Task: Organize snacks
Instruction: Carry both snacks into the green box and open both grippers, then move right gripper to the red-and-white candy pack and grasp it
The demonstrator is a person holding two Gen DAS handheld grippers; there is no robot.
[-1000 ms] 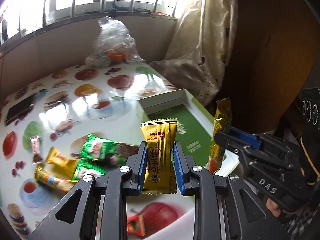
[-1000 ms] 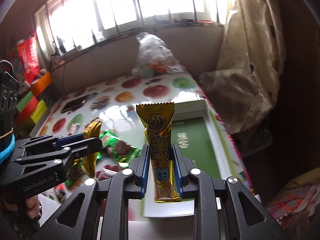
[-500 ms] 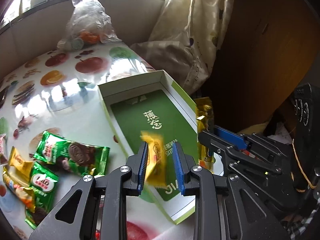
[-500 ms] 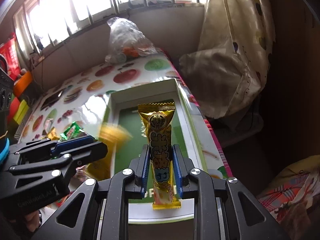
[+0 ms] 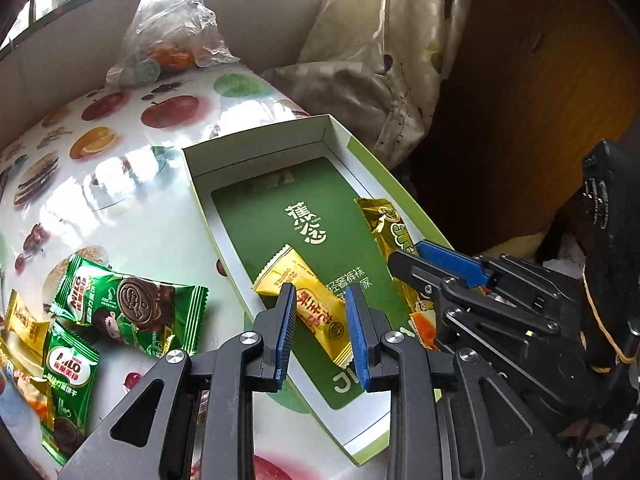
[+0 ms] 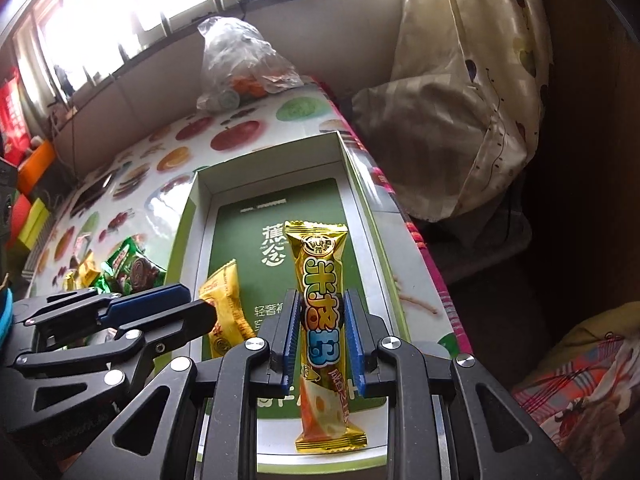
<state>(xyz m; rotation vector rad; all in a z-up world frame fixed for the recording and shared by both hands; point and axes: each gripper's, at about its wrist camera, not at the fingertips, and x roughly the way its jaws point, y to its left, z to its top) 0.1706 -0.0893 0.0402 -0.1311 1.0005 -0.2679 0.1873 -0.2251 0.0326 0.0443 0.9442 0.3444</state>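
Observation:
A green-lined open box [image 5: 256, 152] [image 6: 192, 216] lies on the fruit-print table. A yellow snack packet [image 5: 308, 300] [image 6: 226, 304] lies flat on its floor. My left gripper [image 5: 322, 300] hangs open just above that packet, not holding it; it also shows in the right wrist view [image 6: 192, 312]. My right gripper [image 6: 320, 308] looks open: its pads stand slightly apart from a gold snack stick [image 6: 322, 304] [image 5: 388, 224] that rests in the box, upright between them. The right gripper also shows in the left wrist view [image 5: 404, 264].
Green Milo packets [image 5: 124, 312] and small yellow candies [image 5: 24, 320] lie left of the box. A clear plastic bag [image 5: 172, 36] stands at the table's far end. A curtain [image 6: 472, 92] hangs past the right table edge. Coloured boxes [image 6: 32, 200] sit far left.
My left gripper swung over the box, opened and let the yellow packet drop onto the box floor. My right gripper moved over the box, lowered the gold stick and loosened its grip.

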